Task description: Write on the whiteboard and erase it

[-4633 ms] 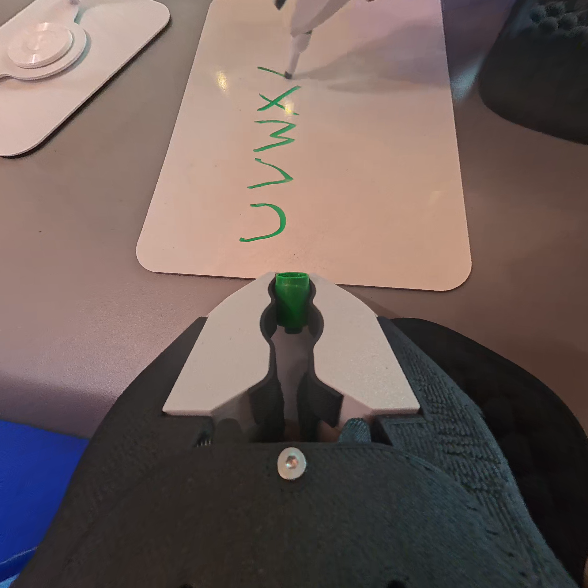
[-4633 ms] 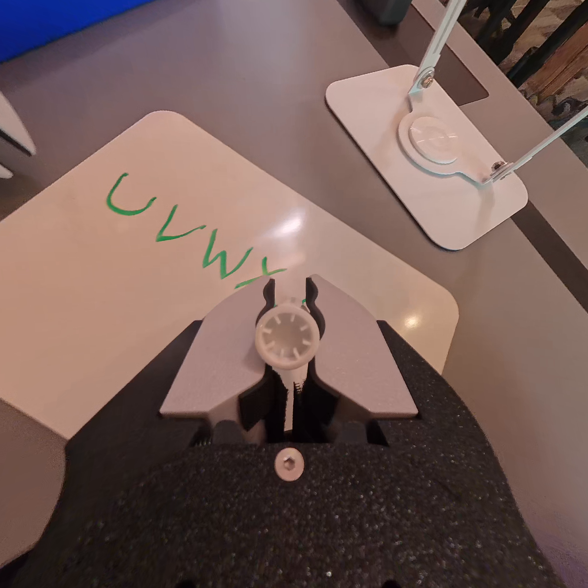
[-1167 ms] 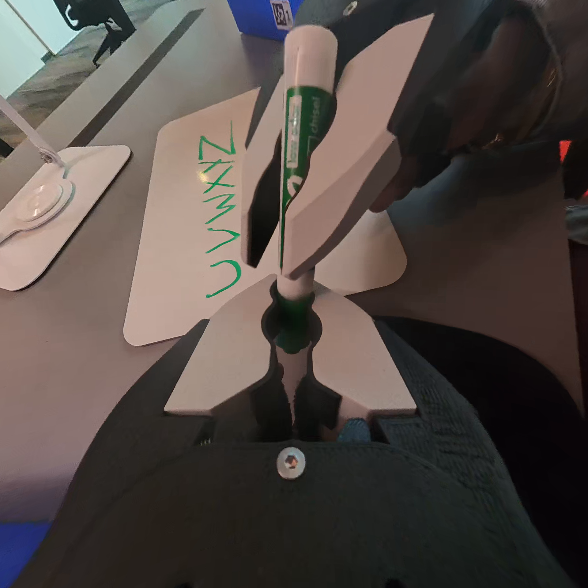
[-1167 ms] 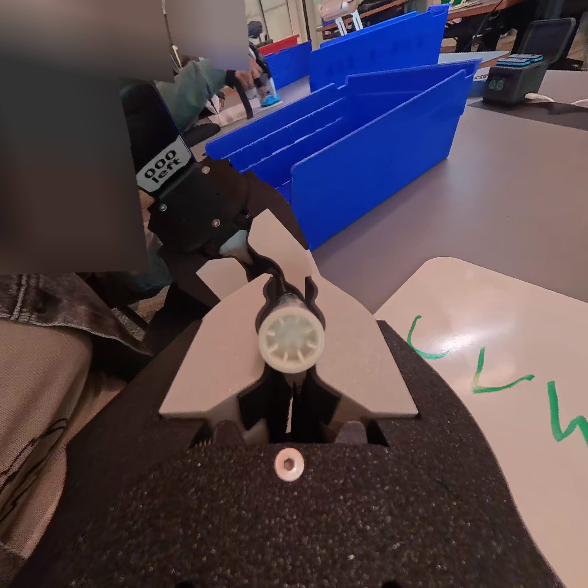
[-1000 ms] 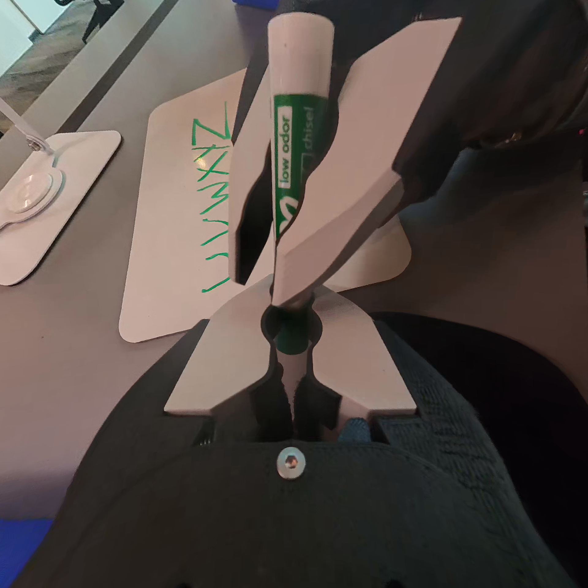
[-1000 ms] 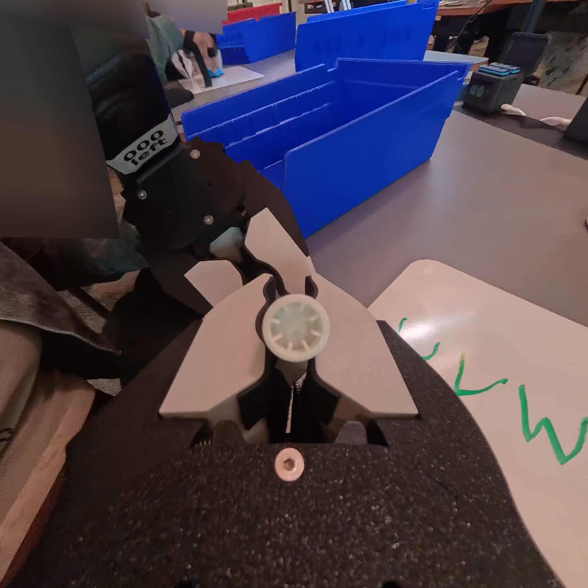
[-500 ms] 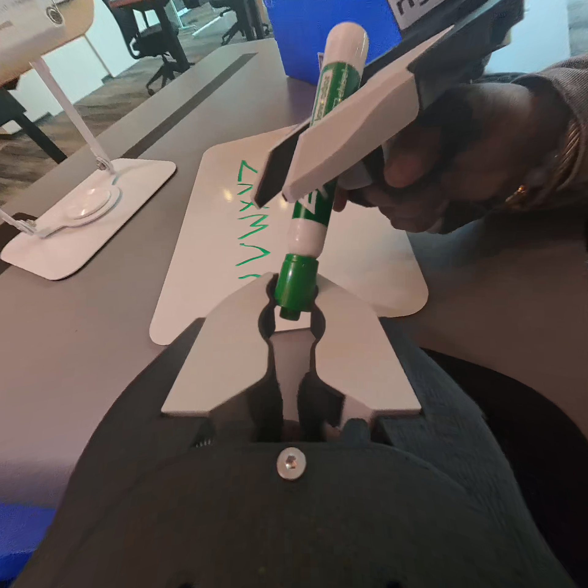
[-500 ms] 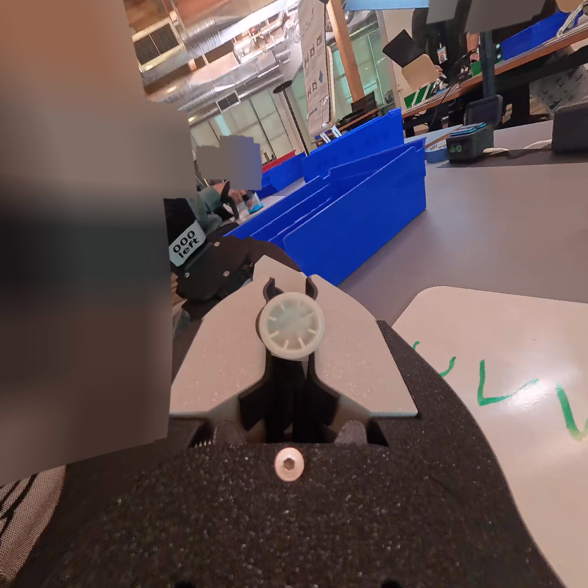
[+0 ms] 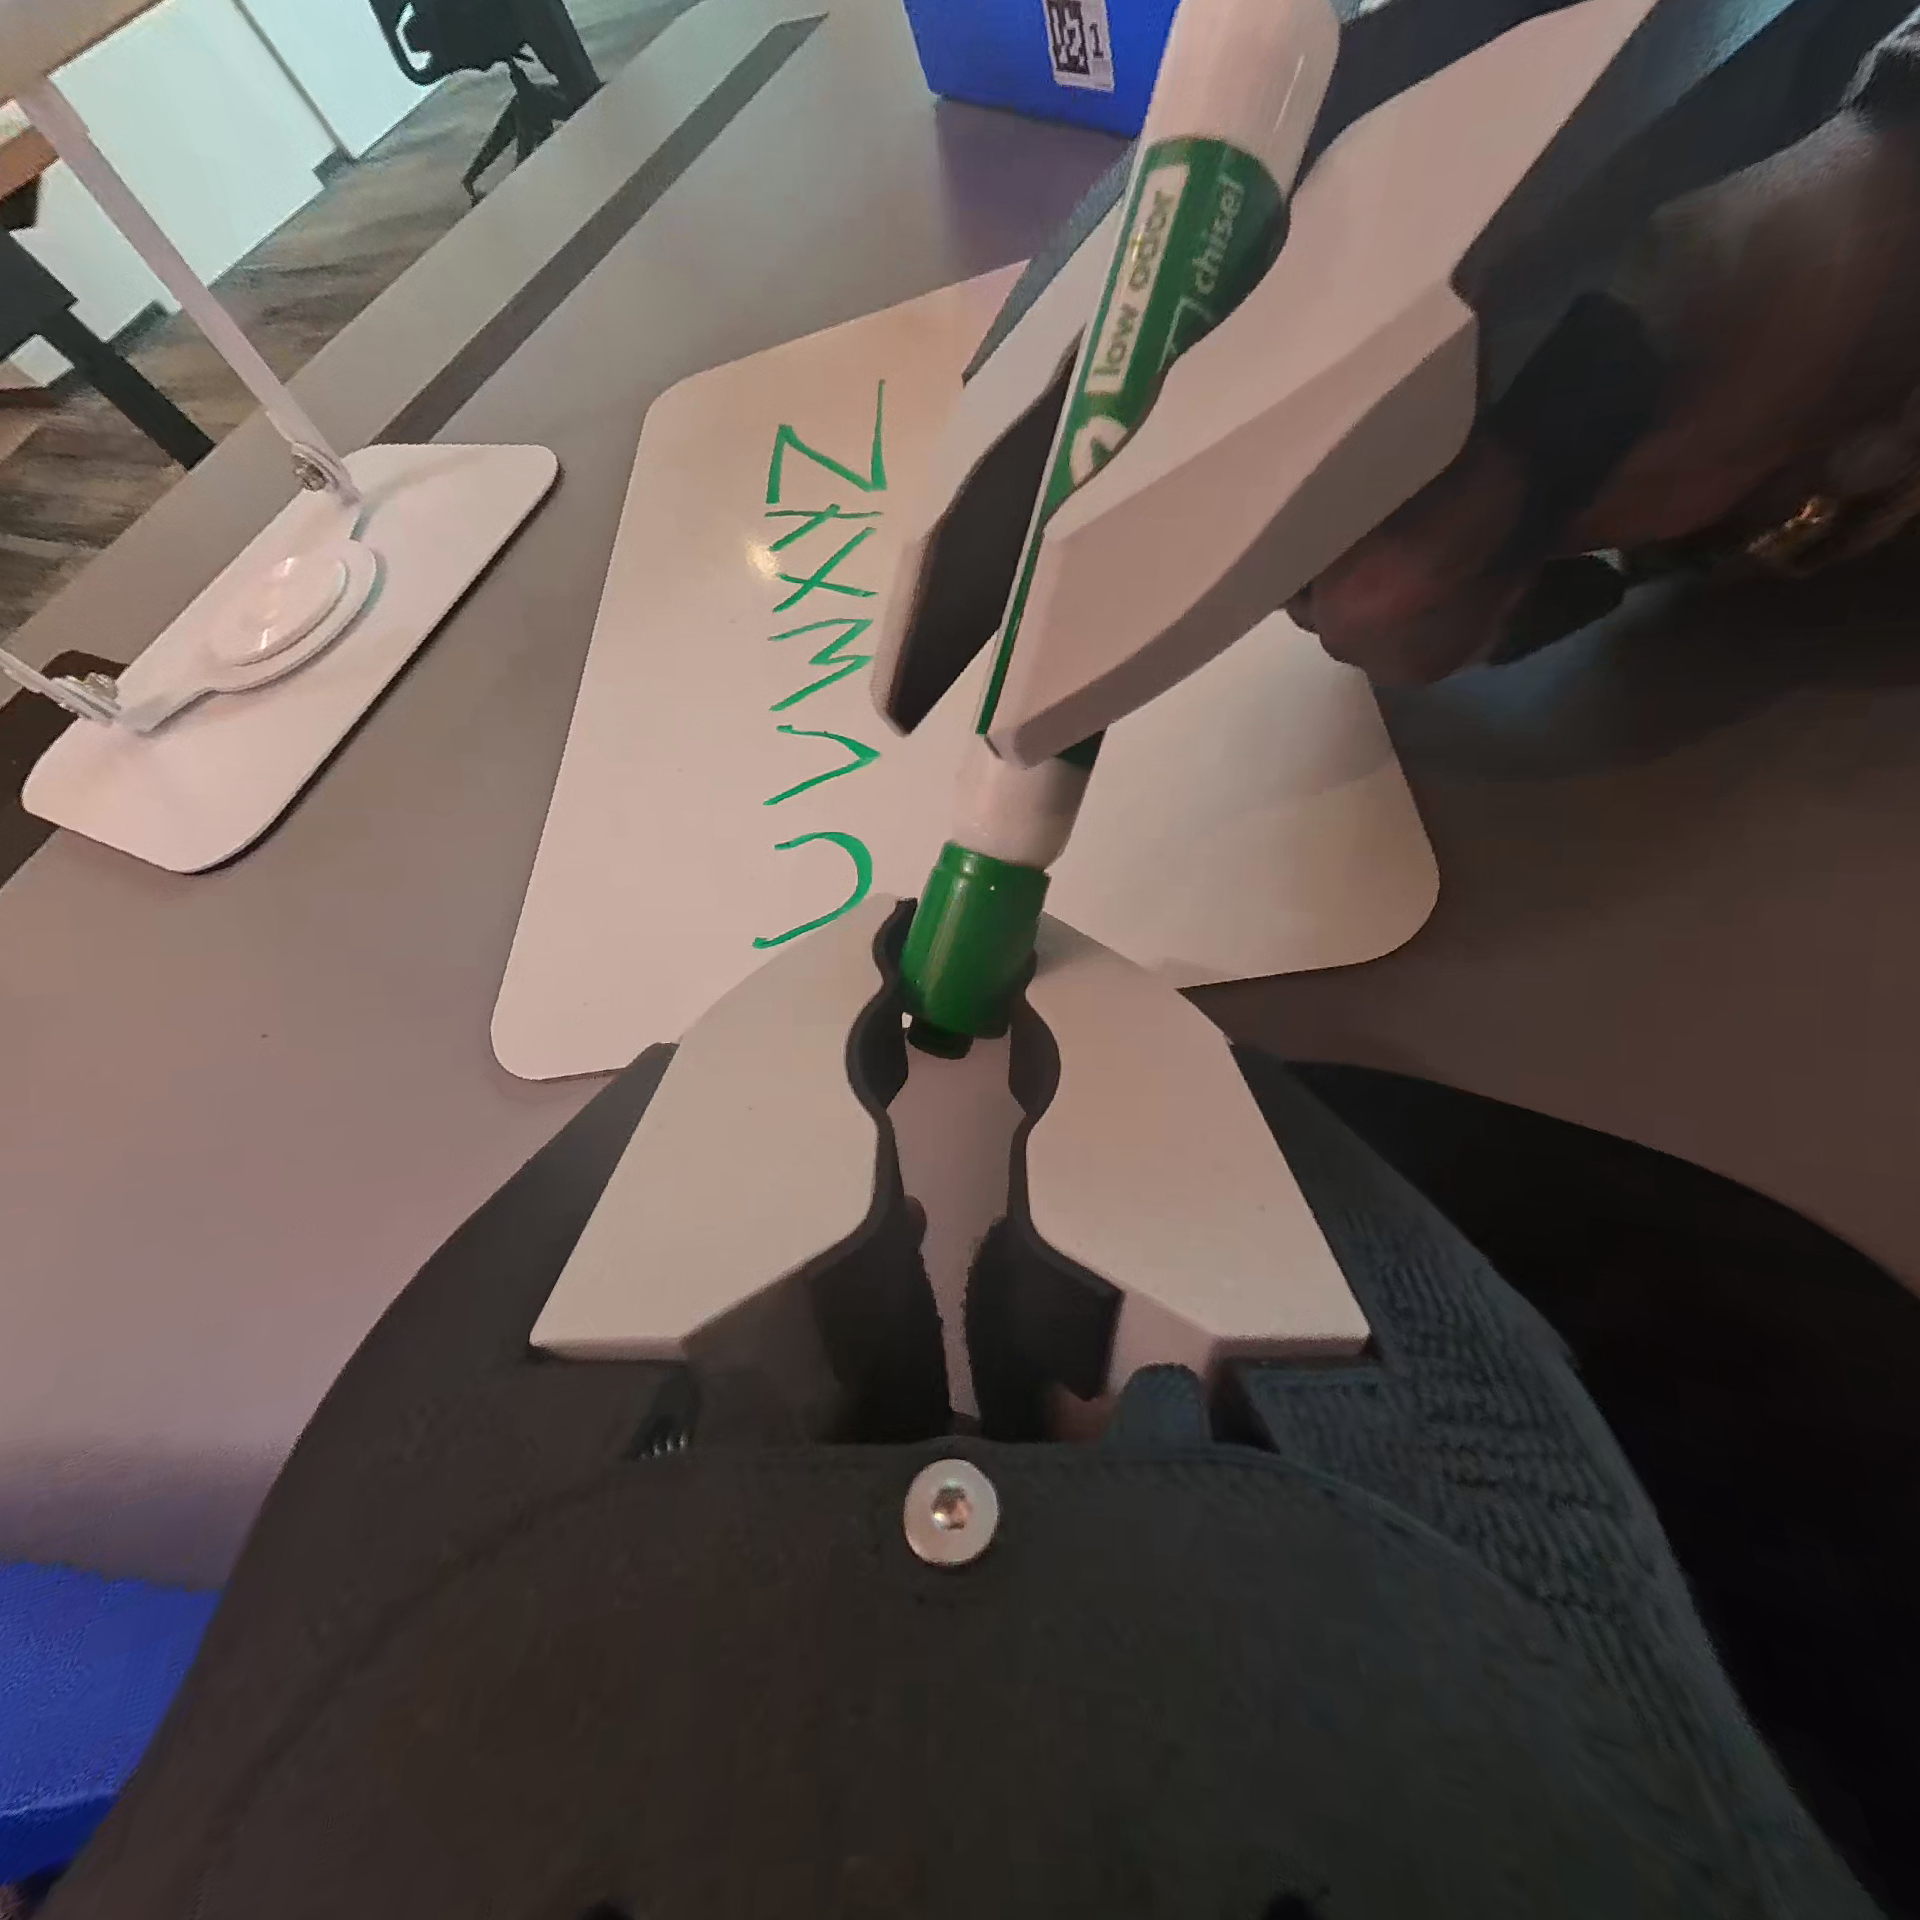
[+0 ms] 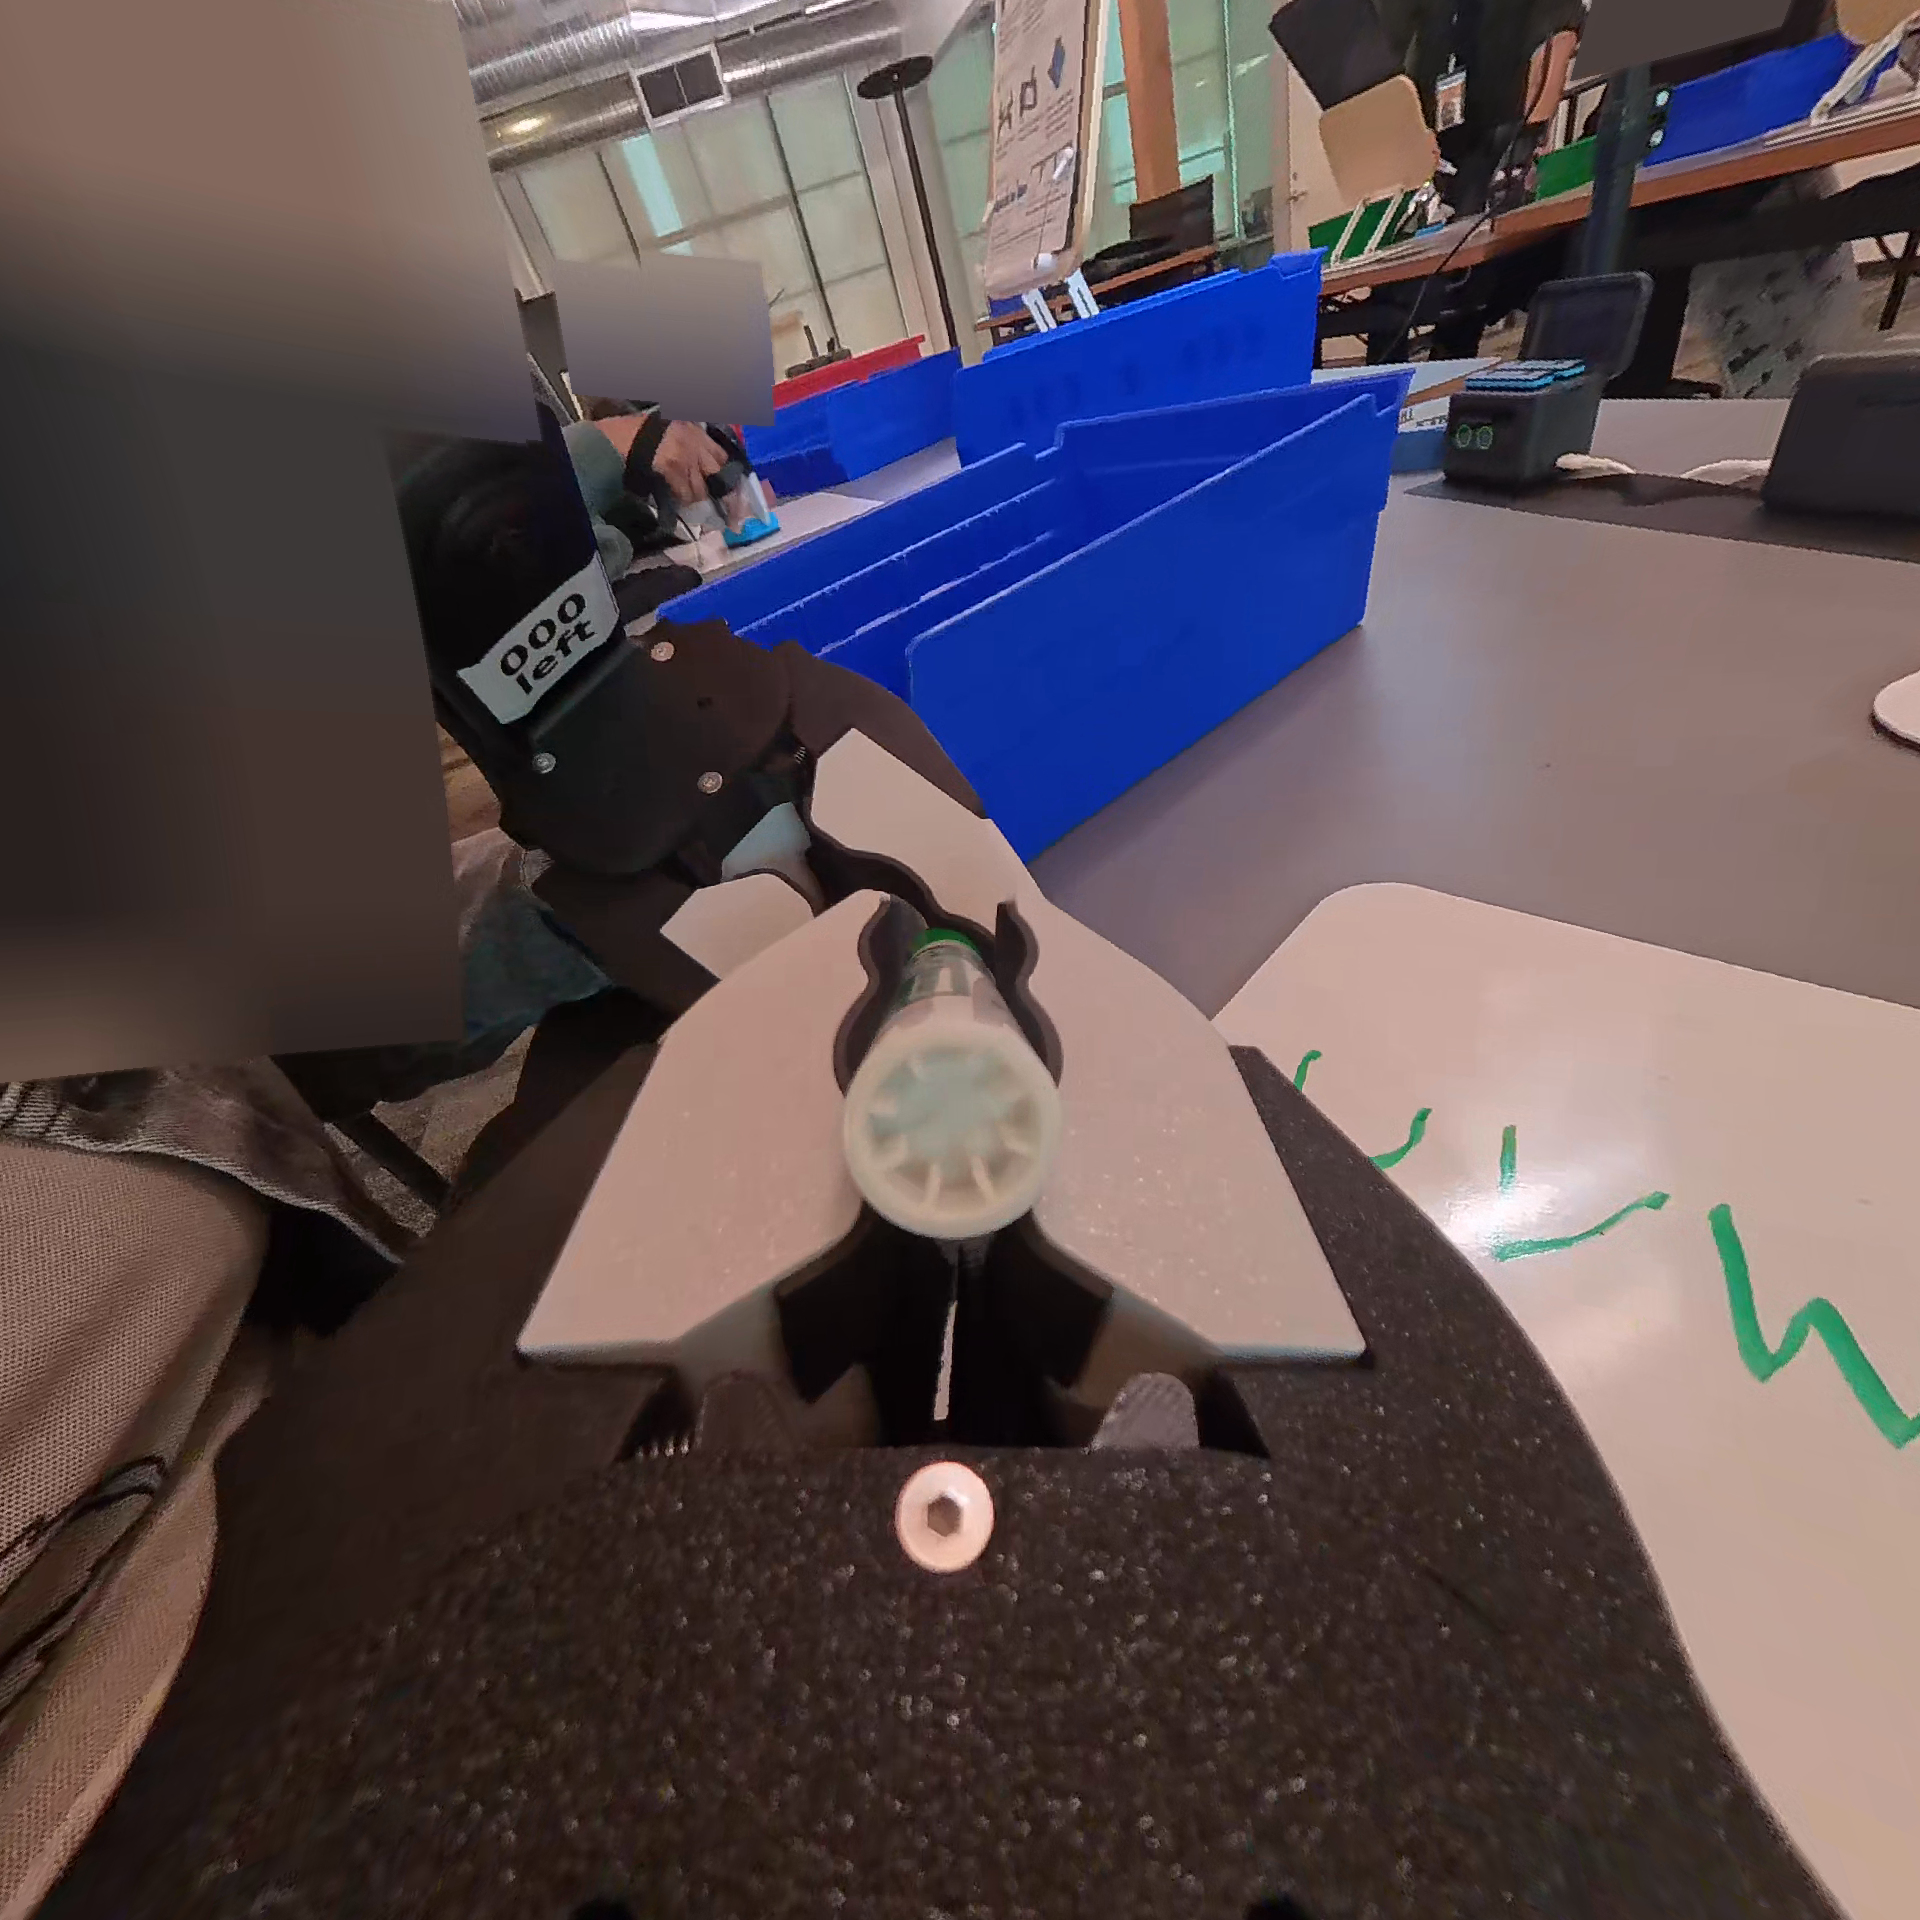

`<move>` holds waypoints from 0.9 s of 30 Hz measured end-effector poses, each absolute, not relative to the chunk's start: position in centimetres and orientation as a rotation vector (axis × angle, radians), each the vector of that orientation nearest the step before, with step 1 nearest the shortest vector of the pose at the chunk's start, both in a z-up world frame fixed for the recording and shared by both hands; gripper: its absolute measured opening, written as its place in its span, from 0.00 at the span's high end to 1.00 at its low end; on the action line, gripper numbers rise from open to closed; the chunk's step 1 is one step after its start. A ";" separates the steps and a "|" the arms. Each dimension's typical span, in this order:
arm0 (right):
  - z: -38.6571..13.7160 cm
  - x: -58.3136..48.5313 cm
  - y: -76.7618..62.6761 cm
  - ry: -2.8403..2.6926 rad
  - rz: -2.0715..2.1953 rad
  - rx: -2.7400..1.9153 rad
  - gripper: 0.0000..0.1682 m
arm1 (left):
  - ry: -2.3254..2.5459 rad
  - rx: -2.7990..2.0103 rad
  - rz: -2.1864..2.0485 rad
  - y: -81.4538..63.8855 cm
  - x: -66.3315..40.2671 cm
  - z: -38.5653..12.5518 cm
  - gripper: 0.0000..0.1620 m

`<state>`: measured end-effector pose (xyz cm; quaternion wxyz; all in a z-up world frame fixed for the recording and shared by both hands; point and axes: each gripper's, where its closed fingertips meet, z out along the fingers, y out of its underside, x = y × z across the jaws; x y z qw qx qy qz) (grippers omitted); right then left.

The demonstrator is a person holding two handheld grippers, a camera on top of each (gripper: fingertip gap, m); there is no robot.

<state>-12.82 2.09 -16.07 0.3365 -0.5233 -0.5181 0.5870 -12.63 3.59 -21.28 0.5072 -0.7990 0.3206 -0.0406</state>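
The grey worktop (image 9: 312,1091) carries the whiteboard (image 9: 1195,862), just beyond the left gripper (image 9: 961,987), whose jaws pinch the green cap (image 9: 971,935). The right gripper (image 10: 951,997) jaws clamp the marker (image 9: 1153,312), its tip seated in that cap.

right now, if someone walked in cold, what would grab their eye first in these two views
The green marker stands out first: the right tool grips its barrel at a slant while the left tool holds the green cap on its tip, above the near edge of the whiteboard. Next comes the column of green writing down the board, and in the right wrist view the bright blue bins on the grey table behind.
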 end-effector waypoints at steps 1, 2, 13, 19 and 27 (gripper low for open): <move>-16.0 -12.8 2.2 -1.352 1.529 -1.363 0.88 | 0.778 -1.929 -0.096 3.6 -12.6 -21.3 0.91; -15.9 -12.7 2.2 -1.351 1.523 -1.350 0.88 | 0.782 -1.936 -0.106 3.7 -12.5 -21.4 0.90; -14.9 -11.1 1.7 -1.376 1.448 -1.293 0.71 | 0.887 -1.785 -0.109 3.2 -11.2 -20.1 0.89; -13.4 -7.8 2.5 -1.290 1.489 -1.258 0.87 | 0.936 -1.779 -0.110 2.9 -10.8 -20.4 0.89; -9.8 -2.9 6.4 -1.142 1.064 -1.171 0.88 | 0.804 -1.823 -0.149 3.7 -11.9 -19.9 0.74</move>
